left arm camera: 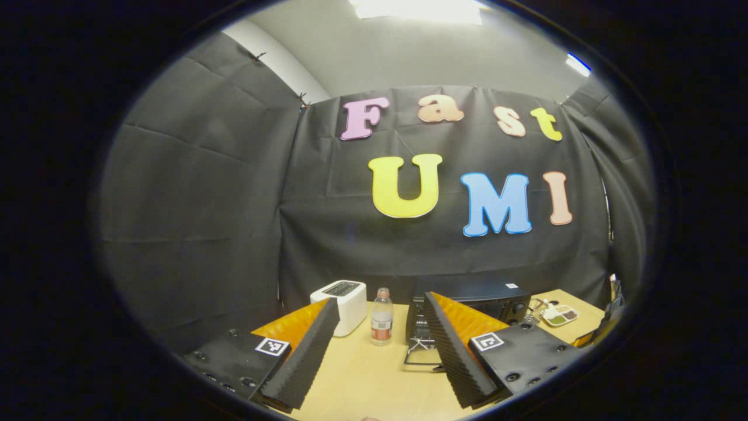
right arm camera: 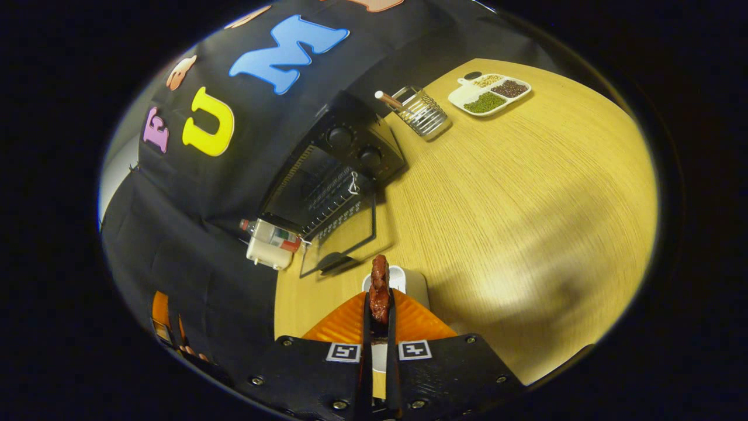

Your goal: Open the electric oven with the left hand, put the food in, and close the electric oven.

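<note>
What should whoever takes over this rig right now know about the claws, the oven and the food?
Left claw: open, empty, raised, facing the black electric oven.
Right claw: shut on the reddish-brown piece of food, above a small white dish on the light wooden table.
Done: oven's glass door is down, food is picked up.
Left: place food on the rack, withdraw, close the door with the left claw.

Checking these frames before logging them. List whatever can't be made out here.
- Oven front, left gripper view: the gripper's own right finger covers much of it.
- Oven inside, right gripper view: dark, contents unclear.
- Food in the right gripper: too small and dark to identify.
- White dish behind the food: mostly hidden.
- Bottle and toaster, right gripper view: small, distorted near the edge.
</note>
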Motion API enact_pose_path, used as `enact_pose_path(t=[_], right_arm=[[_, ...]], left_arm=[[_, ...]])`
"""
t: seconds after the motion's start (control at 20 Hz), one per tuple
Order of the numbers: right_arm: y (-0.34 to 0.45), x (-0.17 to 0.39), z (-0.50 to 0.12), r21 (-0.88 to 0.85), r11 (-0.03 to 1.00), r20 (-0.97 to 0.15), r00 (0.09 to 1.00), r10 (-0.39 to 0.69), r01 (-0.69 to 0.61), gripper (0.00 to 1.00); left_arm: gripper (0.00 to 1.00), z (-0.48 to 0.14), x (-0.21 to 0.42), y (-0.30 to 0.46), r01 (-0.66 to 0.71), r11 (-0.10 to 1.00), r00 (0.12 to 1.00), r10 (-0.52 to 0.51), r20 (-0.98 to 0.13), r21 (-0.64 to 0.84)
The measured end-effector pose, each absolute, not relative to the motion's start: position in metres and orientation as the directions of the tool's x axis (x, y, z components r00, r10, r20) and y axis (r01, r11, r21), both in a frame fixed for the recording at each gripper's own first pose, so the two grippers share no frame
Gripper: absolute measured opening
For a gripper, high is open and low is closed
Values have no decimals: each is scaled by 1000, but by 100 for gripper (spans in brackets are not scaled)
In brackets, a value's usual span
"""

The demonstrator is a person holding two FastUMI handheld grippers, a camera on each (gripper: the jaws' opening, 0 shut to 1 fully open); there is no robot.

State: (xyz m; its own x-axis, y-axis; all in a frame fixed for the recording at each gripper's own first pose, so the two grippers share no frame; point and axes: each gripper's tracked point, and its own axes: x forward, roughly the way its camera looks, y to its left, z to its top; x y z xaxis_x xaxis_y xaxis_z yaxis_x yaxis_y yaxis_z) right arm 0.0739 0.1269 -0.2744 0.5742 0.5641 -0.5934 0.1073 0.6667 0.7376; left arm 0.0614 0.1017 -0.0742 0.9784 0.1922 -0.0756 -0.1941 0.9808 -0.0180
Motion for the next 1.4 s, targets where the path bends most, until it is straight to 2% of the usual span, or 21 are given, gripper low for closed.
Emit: enact_pose_path(t=[0.35,0.4,0.5,0.65,0.7,1.0,1.15,1.3,1.4], right_arm=[[144,122,-232,785,614,-512,647,565,85,9],[150,129,-230,787,612,-506,652,564,81,9],[162,145,-228,788,611,-498,660,563,73,9],[183,164,-228,788,613,-489,671,558,65,9],[190,171,-228,789,611,-483,677,556,62,9],[231,212,-232,805,590,-454,707,542,65,10],[247,231,-237,817,571,-441,726,528,81,9],[261,248,-244,823,561,-429,745,511,89,9],[269,258,-249,824,559,-424,753,502,91,9]], left_arm=[[100,-92,84,112,-174,984,980,169,-105,-38],[98,-93,87,115,-172,984,980,168,-106,-40],[100,-96,93,122,-173,984,980,168,-105,-37],[100,-101,103,138,-179,983,978,174,-115,-32],[97,-104,106,142,-184,983,977,179,-118,-30],[100,-119,119,181,-209,978,968,206,-146,-6],[97,-124,123,194,-211,977,965,211,-154,12],[100,-130,127,202,-212,977,962,213,-168,26],[97,-132,128,206,-211,977,961,215,-171,40]])
